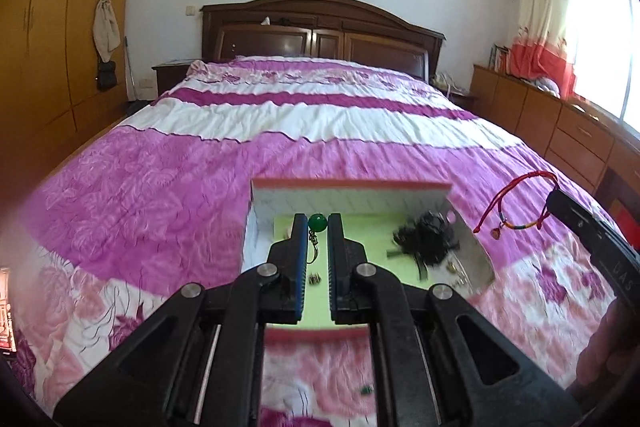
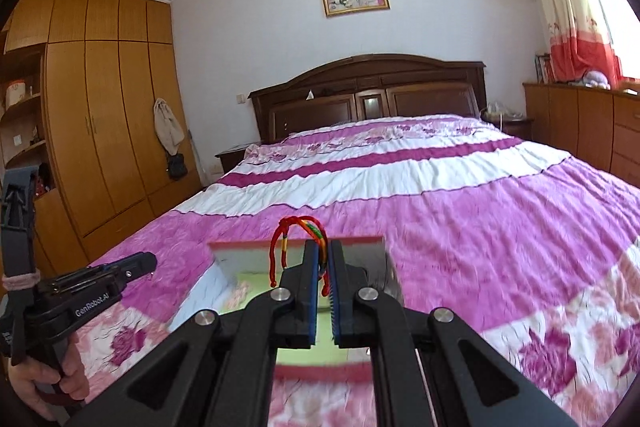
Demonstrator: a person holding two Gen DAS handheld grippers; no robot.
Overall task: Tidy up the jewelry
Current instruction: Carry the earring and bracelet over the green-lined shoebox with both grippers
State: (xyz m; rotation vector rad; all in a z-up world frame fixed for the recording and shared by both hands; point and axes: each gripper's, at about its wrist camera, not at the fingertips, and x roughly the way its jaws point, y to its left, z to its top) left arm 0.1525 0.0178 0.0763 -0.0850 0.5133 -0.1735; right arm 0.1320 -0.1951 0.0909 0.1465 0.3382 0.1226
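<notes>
Left wrist: green bead pendant (image 1: 317, 223) pinched between left gripper (image 1: 317, 227) fingertips, hanging above box (image 1: 348, 195) with green floor; black tangle (image 1: 426, 241) at box's right; right wrist: red cord bracelet (image 2: 298, 233) clamped in right gripper (image 2: 324, 253), over same box (image 2: 224, 259) on pink bedspread (image 2: 480, 227).

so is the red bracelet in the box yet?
Out. The red bracelet hangs pinched between the right gripper fingers, above the box, not resting on the green liner.

The box's (image 2: 224, 259) floor is mostly hidden behind the right tool (image 2: 323, 267).
</notes>
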